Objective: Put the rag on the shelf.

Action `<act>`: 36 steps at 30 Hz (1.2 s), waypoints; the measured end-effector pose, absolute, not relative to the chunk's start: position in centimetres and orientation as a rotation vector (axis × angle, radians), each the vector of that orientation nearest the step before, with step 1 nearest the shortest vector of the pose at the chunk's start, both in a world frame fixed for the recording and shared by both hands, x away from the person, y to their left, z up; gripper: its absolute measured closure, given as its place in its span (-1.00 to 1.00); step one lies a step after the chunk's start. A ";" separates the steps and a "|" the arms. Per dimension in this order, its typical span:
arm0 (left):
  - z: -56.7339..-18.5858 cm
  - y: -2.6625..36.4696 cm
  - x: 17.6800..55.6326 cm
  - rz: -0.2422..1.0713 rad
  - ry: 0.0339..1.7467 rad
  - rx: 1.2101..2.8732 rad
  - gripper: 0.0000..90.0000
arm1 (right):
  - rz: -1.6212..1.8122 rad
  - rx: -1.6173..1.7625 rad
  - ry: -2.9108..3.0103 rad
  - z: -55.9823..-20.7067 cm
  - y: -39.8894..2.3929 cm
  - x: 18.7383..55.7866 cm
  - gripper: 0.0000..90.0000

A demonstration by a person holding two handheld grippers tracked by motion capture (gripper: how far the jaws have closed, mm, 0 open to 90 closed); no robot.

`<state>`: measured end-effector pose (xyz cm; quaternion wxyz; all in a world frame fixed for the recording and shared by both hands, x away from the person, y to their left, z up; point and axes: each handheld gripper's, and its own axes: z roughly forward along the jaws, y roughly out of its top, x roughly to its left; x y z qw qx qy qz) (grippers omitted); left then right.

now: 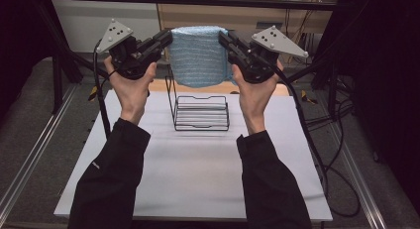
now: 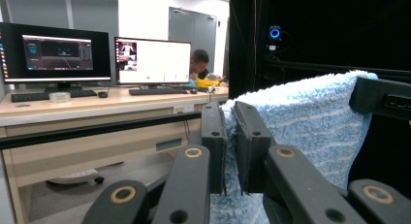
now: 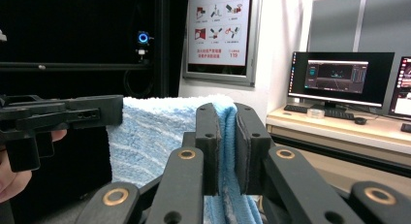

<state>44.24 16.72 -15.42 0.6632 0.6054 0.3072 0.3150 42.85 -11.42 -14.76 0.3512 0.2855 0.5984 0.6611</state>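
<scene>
A blue towel (image 1: 198, 55) hangs stretched in the air between the two grippers, above the far part of the white table (image 1: 198, 169). The left gripper (image 1: 166, 39) is clenched on the towel's left top corner, the right gripper (image 1: 225, 39) on its right top corner. Below the towel, a black wire rack (image 1: 200, 112) stands on the table.

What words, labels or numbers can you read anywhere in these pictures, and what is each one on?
"119": on the wall poster in the right gripper view.
The poster's other lines: too small to read.
Monitor screens: blurred, unreadable.
Blue towel, wire rack, table: no writing.
</scene>
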 end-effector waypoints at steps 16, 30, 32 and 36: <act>-14.5 16.9 46.5 0.730 0.720 1.331 0.85 | 1.741 0.728 1.539 -13.8 -11.0 45.5 0.83; -15.0 17.2 48.6 0.765 0.752 1.331 0.85 | 1.727 0.746 1.567 -14.6 -10.2 48.0 0.83; -15.3 17.2 49.0 0.763 0.757 1.337 0.85 | 1.719 0.752 1.571 -14.9 -10.2 48.4 0.83; -15.8 16.9 49.6 0.761 0.766 1.355 0.85 | 1.707 0.781 1.585 -15.5 -10.3 49.1 0.83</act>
